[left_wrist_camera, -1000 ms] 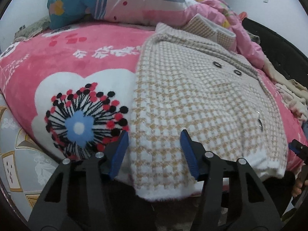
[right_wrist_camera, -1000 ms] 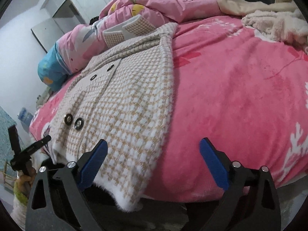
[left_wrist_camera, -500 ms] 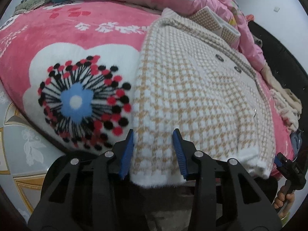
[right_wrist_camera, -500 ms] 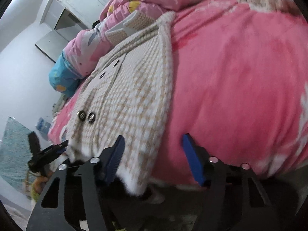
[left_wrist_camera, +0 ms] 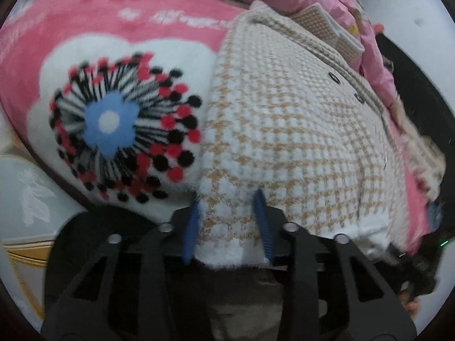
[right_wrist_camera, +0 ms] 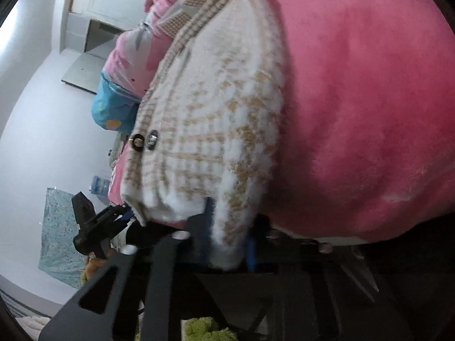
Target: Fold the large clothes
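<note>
- left gripper [left_wrist_camera: 227, 221]: blue pads clamped on the near hem of the coat [left_wrist_camera: 284, 130], fabric bunched between them, at 6 o'clock in the left wrist view
- right gripper [right_wrist_camera: 230, 236]: pads pinched on the other hem corner of the coat [right_wrist_camera: 216, 119], white fuzzy edge squeezed between them, 6 o'clock in the right wrist view
- coat: beige-and-white houndstooth knit, lies flat on the pink blanket [left_wrist_camera: 85, 28], hem at the bed's near edge, collar away toward 12 o'clock
- 2 dark buttons [left_wrist_camera: 332, 77] at 2 o'clock in the left view; 2 buttons [right_wrist_camera: 145, 141] side by side at 9 o'clock in the right view
- blanket flower print [left_wrist_camera: 111, 125], blue centre with red and black dots, just beside the coat's edge at 9 o'clock
- pink quilt [right_wrist_camera: 133, 54] bunched beyond the collar, 11 o'clock in the right view; blue pillow end [right_wrist_camera: 111, 108] below it
- left gripper's black frame shows at 8 o'clock in the right view [right_wrist_camera: 93, 224]
- right view tilted, motion blur in both
</note>
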{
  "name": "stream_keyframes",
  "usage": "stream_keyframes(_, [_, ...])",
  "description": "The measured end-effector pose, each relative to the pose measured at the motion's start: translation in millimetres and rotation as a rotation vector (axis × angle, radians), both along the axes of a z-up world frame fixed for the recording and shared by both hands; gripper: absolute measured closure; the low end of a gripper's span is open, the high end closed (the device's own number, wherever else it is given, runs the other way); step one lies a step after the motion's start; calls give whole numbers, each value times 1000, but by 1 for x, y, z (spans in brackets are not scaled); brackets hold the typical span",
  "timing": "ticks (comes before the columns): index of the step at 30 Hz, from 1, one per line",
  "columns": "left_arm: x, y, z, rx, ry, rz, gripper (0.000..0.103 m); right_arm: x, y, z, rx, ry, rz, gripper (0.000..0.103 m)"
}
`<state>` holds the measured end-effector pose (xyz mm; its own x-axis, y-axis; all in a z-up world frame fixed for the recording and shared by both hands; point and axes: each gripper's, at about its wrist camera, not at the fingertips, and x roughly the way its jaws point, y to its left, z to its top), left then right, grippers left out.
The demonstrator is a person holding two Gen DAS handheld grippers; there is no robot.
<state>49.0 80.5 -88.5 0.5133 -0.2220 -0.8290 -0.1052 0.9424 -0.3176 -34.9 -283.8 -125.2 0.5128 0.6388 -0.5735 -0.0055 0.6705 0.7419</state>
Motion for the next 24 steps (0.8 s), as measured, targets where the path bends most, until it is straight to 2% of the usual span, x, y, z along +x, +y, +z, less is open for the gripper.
stream_keyframes(1, [-5,-5,7,35,-25,-25,92,-4,-1,14,-12,-42,-3,92])
stream_keyframes(2, [-8,-8,13,62,-44,-36,94,-8,-5,28,-8,-84,-12,93])
stream_keyframes(4, [-19,-13,36,142,-118,-56,95,-13,-13,54,5,-152,-27,94])
stream_keyframes(6, [-30,-15,59,184,-188,-64,96,-16,-18,78,-8,-214,-38,94])
stream_keyframes(8, [-40,-15,79,196,-242,-71,96,-20,-22,101,-18,-276,-39,95])
stream_keyframes(12, [-60,-17,106,198,-301,-115,96,-31,-32,127,-37,-329,-62,95])
stream_keyframes(15, [-82,-24,115,206,-316,-174,96,-56,-46,132,-47,-334,-80,95])
stream_keyframes(20, [-128,-26,120,187,-292,-225,96,-115,-49,129,-71,-318,-86,95])
stream_keyframes(22, [-139,-21,115,164,-269,-219,96,-129,-47,119,-63,-284,-93,95])
stream_keyframes(24, [-141,-17,104,137,-248,-206,96,-125,-44,103,-60,-241,-99,95])
